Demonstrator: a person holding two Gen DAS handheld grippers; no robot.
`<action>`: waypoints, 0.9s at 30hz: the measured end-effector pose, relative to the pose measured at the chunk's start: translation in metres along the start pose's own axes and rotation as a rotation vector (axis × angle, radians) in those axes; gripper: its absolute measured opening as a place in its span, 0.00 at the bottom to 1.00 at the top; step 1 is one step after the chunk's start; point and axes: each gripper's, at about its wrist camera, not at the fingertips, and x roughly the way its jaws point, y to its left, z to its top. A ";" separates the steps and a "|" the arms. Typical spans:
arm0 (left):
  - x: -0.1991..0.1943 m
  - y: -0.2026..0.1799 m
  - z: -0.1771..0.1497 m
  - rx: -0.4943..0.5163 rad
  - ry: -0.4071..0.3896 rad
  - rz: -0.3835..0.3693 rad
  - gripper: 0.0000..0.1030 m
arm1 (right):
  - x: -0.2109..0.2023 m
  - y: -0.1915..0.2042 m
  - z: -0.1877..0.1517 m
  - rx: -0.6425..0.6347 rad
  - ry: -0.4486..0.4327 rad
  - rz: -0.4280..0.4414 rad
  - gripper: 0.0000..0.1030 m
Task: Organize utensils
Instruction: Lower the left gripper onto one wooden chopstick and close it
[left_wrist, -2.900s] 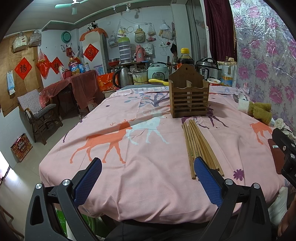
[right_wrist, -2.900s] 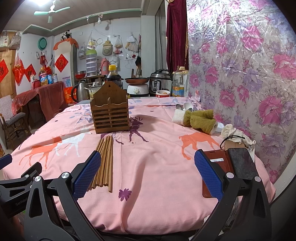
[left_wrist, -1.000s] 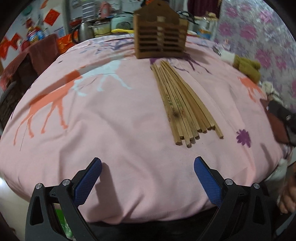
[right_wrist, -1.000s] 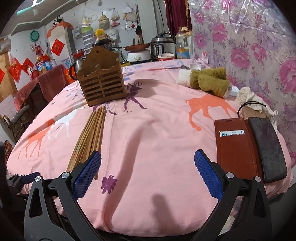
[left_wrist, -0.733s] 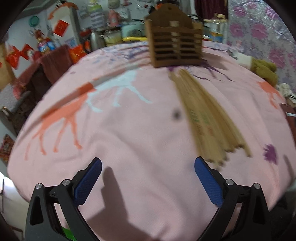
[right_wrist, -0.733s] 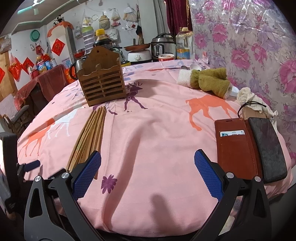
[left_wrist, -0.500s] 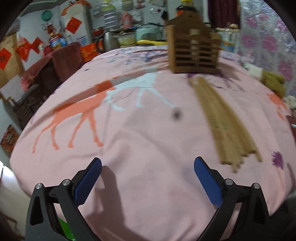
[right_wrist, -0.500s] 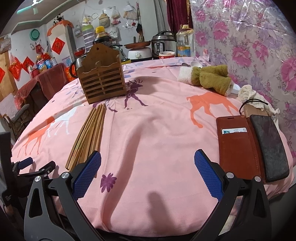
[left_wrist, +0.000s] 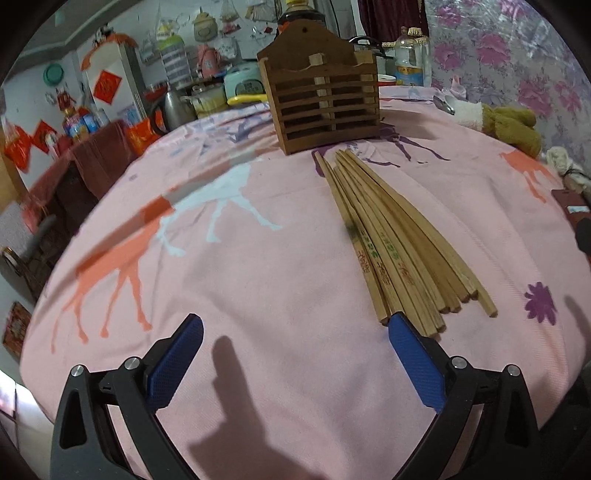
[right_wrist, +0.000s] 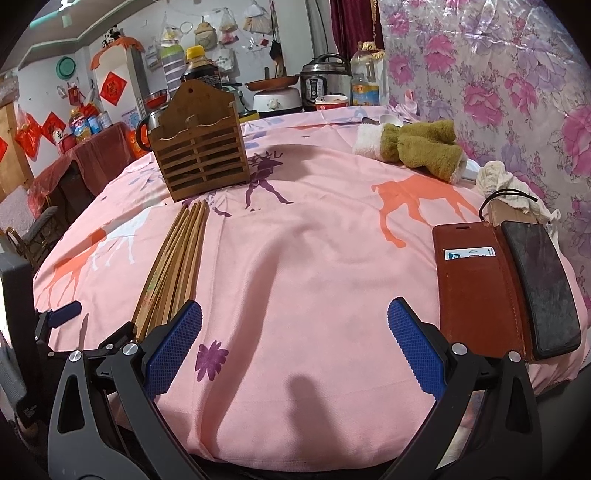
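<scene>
A: Where do the chopsticks (left_wrist: 397, 236) lie?

B: They form a flat bundle on the pink cloth-covered surface (left_wrist: 258, 258), fanning a little toward the near edge. Their far tips point at the wooden utensil holder (left_wrist: 323, 94), which stands upright just beyond them, apart from them by a narrow strip of cloth.

A: And the left gripper (left_wrist: 295, 360)?

B: It hangs low over the near part of the surface with its jaws spread wide and nothing between them. Its right blue pad (left_wrist: 415, 363) sits just in front of the near ends of the chopsticks (whether it touches them cannot be told).

A: The right gripper (right_wrist: 295, 345)?

B: It is also spread wide and empty, over bare cloth to the right of the bundle. In the right wrist view the chopsticks (right_wrist: 175, 260) run along its left side, and the holder (right_wrist: 199, 146) stands far and left.

A: Anything else on the surface?

B: A brown wallet case (right_wrist: 476, 284) lies open at the near right with a dark phone (right_wrist: 539, 286) touching its right side. A green and white towel (right_wrist: 413, 146) lies farther back on the right, well apart from the holder.
</scene>
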 end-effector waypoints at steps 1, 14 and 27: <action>0.001 0.002 0.000 -0.007 0.002 0.006 0.96 | 0.000 0.000 0.000 0.000 -0.002 0.000 0.94; 0.003 -0.005 0.006 0.008 -0.010 -0.008 0.95 | 0.001 0.000 -0.001 0.002 0.000 -0.002 0.94; 0.012 0.019 0.011 -0.077 0.010 -0.032 0.10 | 0.000 0.002 -0.002 -0.022 -0.009 0.000 0.94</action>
